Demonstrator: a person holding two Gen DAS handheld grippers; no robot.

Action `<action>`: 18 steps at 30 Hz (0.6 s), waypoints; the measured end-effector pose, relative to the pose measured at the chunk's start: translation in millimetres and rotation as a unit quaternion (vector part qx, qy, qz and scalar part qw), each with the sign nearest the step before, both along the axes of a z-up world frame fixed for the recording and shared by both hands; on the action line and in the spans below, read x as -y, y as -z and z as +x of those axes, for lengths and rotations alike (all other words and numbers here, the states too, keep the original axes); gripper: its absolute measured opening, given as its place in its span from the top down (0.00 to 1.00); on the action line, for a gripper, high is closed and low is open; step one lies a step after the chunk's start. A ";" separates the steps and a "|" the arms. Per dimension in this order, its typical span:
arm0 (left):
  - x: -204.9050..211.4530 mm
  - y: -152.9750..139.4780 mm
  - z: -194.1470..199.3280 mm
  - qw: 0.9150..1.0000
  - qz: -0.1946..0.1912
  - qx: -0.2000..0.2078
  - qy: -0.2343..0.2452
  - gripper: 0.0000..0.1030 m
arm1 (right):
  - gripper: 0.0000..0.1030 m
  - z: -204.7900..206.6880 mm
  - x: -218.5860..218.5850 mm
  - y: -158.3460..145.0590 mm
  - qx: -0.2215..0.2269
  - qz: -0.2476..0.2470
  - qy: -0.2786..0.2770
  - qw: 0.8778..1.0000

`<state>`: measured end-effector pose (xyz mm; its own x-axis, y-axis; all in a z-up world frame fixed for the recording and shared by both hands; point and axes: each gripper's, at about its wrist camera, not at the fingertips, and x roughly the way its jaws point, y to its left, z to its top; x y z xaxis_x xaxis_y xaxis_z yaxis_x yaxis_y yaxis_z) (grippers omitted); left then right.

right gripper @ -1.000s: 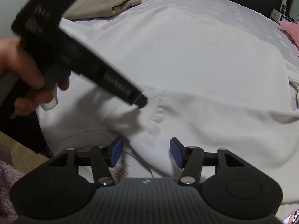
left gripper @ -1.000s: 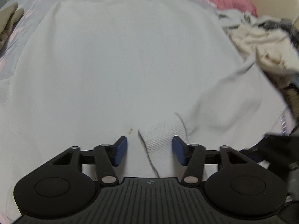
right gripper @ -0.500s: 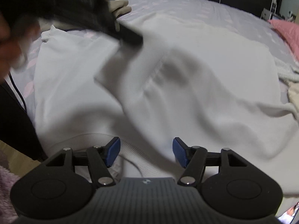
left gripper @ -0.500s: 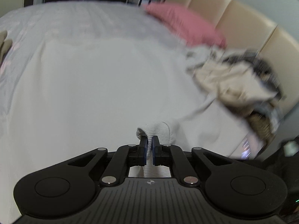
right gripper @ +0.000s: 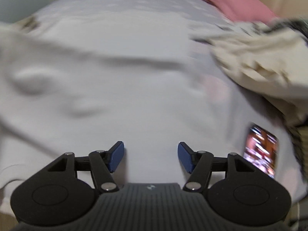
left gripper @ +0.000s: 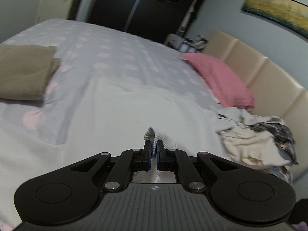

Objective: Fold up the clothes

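A white sweatshirt point(left gripper: 119, 111) lies spread on the bed and also fills the blurred right wrist view point(right gripper: 134, 77). My left gripper point(left gripper: 153, 150) is shut on its ribbed sleeve cuff point(left gripper: 154, 134), which folds over the blue pads and is lifted above the garment. My right gripper point(right gripper: 150, 156) is open and empty, just above the white fabric with nothing between its pads.
A folded tan garment point(left gripper: 23, 71) lies at the left of the dotted bedsheet point(left gripper: 123, 53). A pink pillow point(left gripper: 217, 77) and a pile of unfolded clothes point(left gripper: 256, 140) lie at the right by the beige headboard point(left gripper: 269, 73). A lit phone point(right gripper: 259, 152) rests near the right gripper.
My left gripper closed on the sleeve cuff and lifted it, tilting up toward the far side of the bed. My right gripper stayed open and swung right toward the clothes pile.
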<state>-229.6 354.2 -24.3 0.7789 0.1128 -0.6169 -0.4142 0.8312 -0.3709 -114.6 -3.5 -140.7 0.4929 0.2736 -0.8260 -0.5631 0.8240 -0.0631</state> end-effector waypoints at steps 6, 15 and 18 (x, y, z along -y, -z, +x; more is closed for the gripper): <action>-21.7 21.4 7.4 0.995 0.022 -0.096 -0.021 0.97 | 0.29 20.1 15.6 -12.4 -0.063 0.018 0.028 0.997; -16.8 39.5 38.2 0.973 0.085 -0.208 0.051 0.97 | 0.29 56.1 35.2 -49.6 -0.108 0.047 -0.020 0.993; -21.2 45.2 41.2 0.971 0.084 -0.219 0.052 0.97 | 0.29 80.1 38.9 -61.1 -0.112 0.054 -0.026 0.992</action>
<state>-188.3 375.4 -69.5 0.4581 0.1755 -0.8714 -0.4113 0.9109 -0.0328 -34.5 -42.4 -79.6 0.2828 0.3869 -0.8777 -0.5957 0.7881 0.1554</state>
